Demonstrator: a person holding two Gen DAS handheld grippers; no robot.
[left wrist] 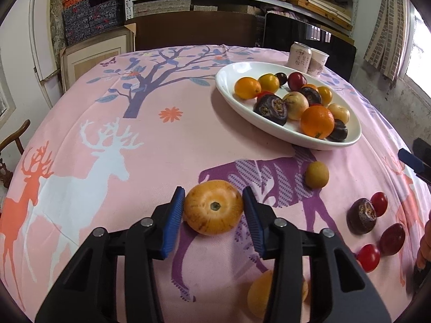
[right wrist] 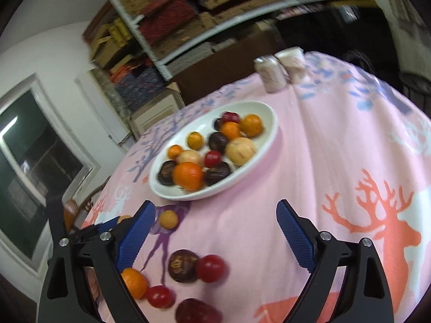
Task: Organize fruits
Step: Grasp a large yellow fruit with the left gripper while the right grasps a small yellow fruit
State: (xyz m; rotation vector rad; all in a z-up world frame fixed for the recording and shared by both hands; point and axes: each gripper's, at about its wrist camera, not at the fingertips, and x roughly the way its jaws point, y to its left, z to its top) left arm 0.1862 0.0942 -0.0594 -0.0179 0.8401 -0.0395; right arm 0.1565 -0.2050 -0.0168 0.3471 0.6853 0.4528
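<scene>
Although the pale orange fruit (left wrist: 213, 206) is bracketed by the pads of the left gripper (left wrist: 213, 202), firm contact on both sides cannot be confirmed from the left wrist view; the jaws are read as closing on it, not yet proven clamped. Item location: on the pink tablecloth (left wrist: 161, 148), near the front edge, well short of the white oval dish (left wrist: 229, 94) in which most fruits are already gathered. Risk noted: a smooth round fruit held off-centre may be squeezed out and rolled along the cloth, possibly toward the table edge. Second risk: the dish is crowded, and a piece released onto the heap may be dislodged, or may knock others over the low rim. Right gripper (right wrist: 215, 231): jaws wide apart, nothing between them, above loose items including a dark purple fruit (right wrist: 183, 265) and a red fruit (right wrist: 210, 268) touching it. Shown only in the right wrist view: a window at left, motion blur. Shown only in the left wrist view: the stem-end of the bracketed fruit.
</scene>
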